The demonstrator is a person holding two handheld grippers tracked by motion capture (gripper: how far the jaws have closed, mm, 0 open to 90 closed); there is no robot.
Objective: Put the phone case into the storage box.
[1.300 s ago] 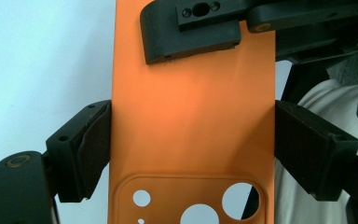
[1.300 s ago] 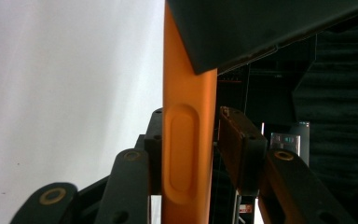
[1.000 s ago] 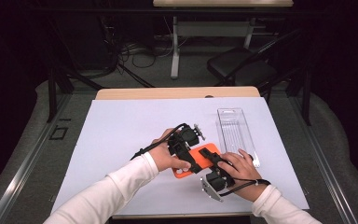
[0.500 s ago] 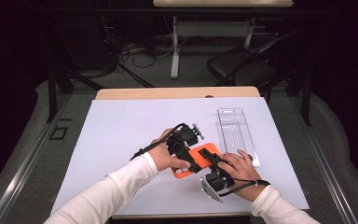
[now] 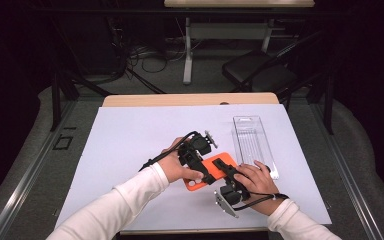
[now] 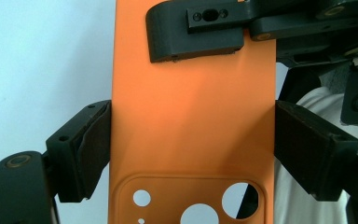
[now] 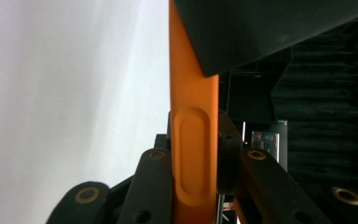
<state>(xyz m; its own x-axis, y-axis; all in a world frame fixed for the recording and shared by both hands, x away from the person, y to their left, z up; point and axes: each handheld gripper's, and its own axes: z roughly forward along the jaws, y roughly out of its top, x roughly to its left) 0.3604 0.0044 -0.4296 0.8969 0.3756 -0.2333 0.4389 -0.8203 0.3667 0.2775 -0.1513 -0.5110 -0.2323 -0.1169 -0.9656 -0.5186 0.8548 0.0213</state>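
Note:
An orange phone case (image 5: pixel 215 169) is held just above the white table cover near the front, between both grippers. In the left gripper view its back (image 6: pixel 191 116) faces me, with camera cutouts at the bottom. My left gripper (image 6: pixel 192 140) is shut on its two long edges, and its pads (image 6: pixel 95 144) press the sides. In the high view the left gripper (image 5: pixel 206 170) comes in from the left. My right gripper (image 5: pixel 226 172) is shut on the case's right end, and the right gripper view shows the case (image 7: pixel 193 154) edge-on between that gripper's (image 7: pixel 196 177) jaws.
A clear plastic package tray (image 5: pixel 252 142) lies on the white cover (image 5: pixel 130 145) just right of the hands. The wooden table edge (image 5: pixel 190 99) runs along the back. A dark chair (image 5: pixel 260 72) and desk legs stand beyond the table.

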